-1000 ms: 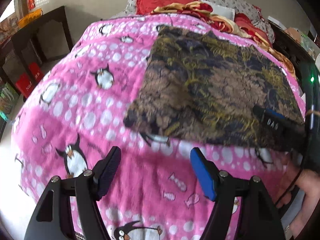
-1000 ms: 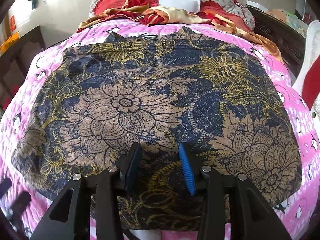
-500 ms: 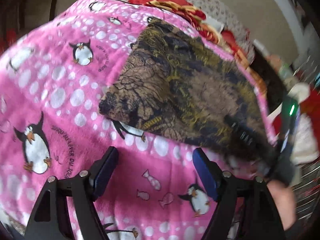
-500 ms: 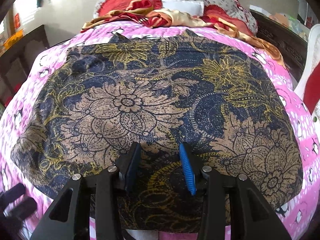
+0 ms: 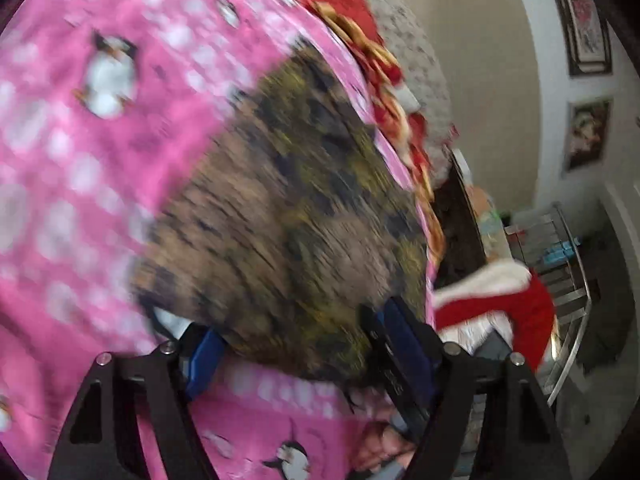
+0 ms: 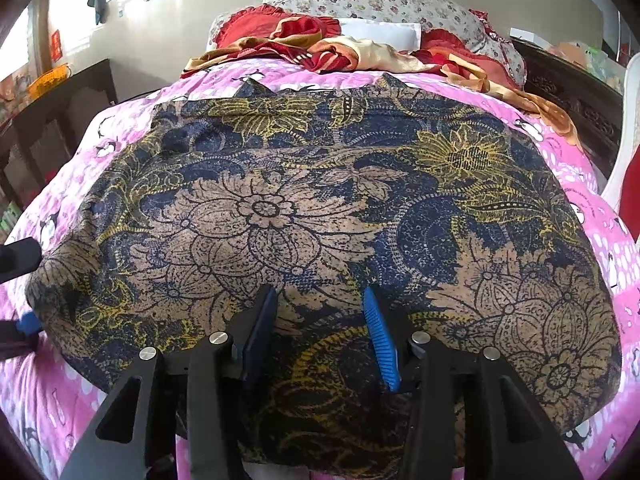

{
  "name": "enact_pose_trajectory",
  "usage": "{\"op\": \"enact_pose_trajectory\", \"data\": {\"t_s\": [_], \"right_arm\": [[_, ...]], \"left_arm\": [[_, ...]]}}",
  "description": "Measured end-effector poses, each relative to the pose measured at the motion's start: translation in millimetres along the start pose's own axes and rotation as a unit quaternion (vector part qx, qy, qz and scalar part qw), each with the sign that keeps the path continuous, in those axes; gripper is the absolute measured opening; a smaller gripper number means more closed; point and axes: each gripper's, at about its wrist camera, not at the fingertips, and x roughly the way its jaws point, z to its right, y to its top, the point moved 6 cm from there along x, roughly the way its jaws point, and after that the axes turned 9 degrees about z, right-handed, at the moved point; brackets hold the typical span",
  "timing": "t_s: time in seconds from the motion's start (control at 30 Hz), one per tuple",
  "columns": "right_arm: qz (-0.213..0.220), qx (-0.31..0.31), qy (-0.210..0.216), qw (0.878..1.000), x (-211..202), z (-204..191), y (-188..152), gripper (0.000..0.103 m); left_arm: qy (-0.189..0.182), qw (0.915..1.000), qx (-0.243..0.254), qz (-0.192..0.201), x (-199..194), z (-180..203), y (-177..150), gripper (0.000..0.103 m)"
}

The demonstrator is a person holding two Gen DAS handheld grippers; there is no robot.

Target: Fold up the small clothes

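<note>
In the left wrist view, which is blurred, the pink penguin blanket [image 5: 92, 184] fills the left half of the frame, and the dark flowered cloth [image 5: 296, 216] lies on it across the middle, running from the centre up toward the red and gold bedding [image 5: 384, 64] at the top. The left gripper [image 5: 308, 352] sits at the bottom of the frame with its jaws standing wide and closing a little; the near edge of the cloth lies between the two blue pads, but the blur does not show whether they touch it. At the lower right of that frame the other gripper's dark finger rests on the cloth's edge, with part of a hand [image 5: 384, 444] under it, and a red and white garment [image 5: 504, 304] lies further right, beside a metal rack [image 5: 568, 280]. In the right wrist view the cloth [image 6: 320, 216] is spread flat over most of the frame on the blanket [image 6: 600, 216], with a flowered pillow [image 6: 376, 0] and the red bedding [image 6: 288, 40] at the top. The right gripper [image 6: 320, 332] sits at the bottom centre, its jaws at a middling gap and opening, both pads resting over the near edge of the cloth with nothing pinched between them. The left gripper's dark fingers [image 6: 16, 260] show at the far left edge, beside the cloth's left corner.
</note>
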Motion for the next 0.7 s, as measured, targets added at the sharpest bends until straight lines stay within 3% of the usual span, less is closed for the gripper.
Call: {"op": "enact_pose_trajectory", "data": {"t_s": [0.07,0.13,0.2,0.27,0.37,0.47,0.6,0.7], "right_arm": [[0.0,0.005,0.005,1.0,0.1,1.2,0.0,0.037],[0.001,0.005,0.006,1.0,-0.6,1.4,-0.2,0.038],[0.001,0.003,0.004,1.0,-0.6,1.2,0.1,0.038],[-0.001,0.0,0.001,1.0,-1.1,1.1,0.3,0.038],[-0.016,-0.002,0.008,1.0,-3.6,1.7,4.6,0.038],[-0.032,-0.01,0.017,0.999,-11.6,1.8,22.6,0.038],[0.004,-0.045,0.085,0.995,-23.7,-25.9,89.4,0.037],[-0.069,-0.013,0.226,0.972,-1.5,-62.3,127.6,0.038]], "left_arm": [[0.028,0.9994,0.011,0.016,1.8,-8.6,11.2,0.065],[0.02,0.998,-0.046,0.037,-1.5,-25.4,23.0,0.054],[0.04,0.9975,-0.044,0.04,0.0,-28.9,22.3,0.041],[0.053,0.997,-0.029,0.048,-1.1,-28.6,20.2,0.037],[0.055,0.9951,-0.052,0.063,-3.5,-34.8,18.9,0.03],[0.08,0.9928,-0.029,0.084,-8.1,-32.0,15.3,0.022],[0.12,0.9841,0.022,0.129,-20.6,-17.9,11.4,0.017],[0.14,0.9753,0.085,0.148,-20.3,1.6,14.3,0.015]]}}
